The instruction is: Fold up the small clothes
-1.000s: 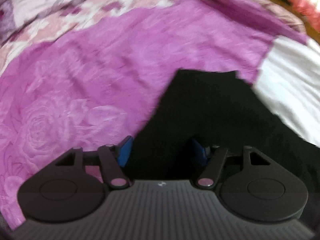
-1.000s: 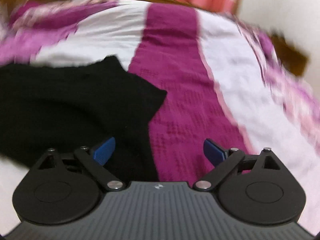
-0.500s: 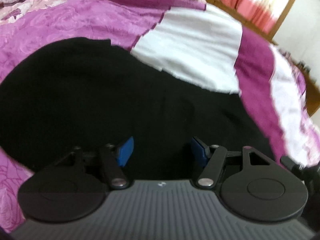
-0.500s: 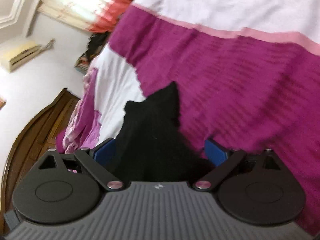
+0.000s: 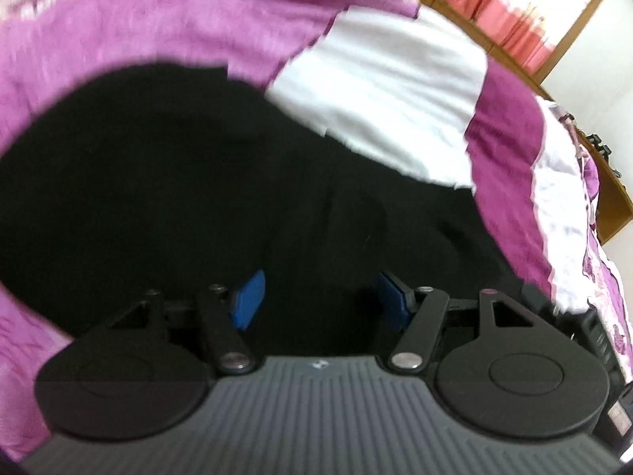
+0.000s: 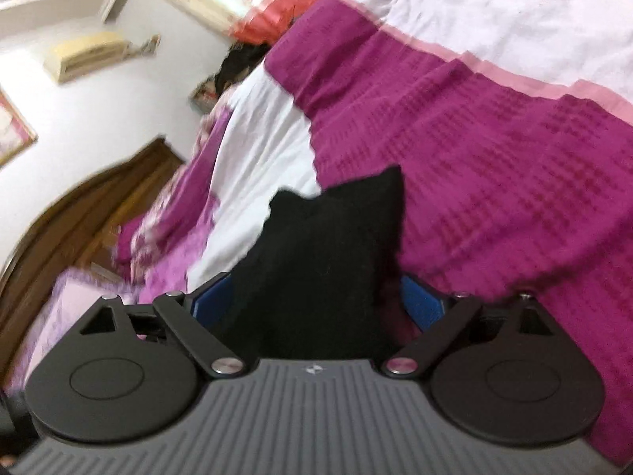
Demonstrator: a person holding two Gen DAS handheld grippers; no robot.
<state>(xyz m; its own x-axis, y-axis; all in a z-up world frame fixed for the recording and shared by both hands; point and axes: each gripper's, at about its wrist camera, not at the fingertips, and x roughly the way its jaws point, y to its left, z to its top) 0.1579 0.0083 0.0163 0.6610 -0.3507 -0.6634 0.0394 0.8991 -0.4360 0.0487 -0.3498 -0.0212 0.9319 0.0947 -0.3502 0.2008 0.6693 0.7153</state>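
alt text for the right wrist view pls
A black garment rises in a peak between the open blue pads of the right claw, neither pad visibly pressing it. Behind lies a magenta-and-white bedspread, with a wooden headboard at left.

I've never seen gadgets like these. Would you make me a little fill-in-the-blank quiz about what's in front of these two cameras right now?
1. The garment lying on the bed is ____ in colour.
2. The pads on the fingers of the left gripper are ____ in colour.
3. In the right wrist view, a pointed corner of the cloth sticks up between the fingers of the ____ gripper.
4. The bedspread has magenta and ____ panels.

Missing words: black; blue; right; white
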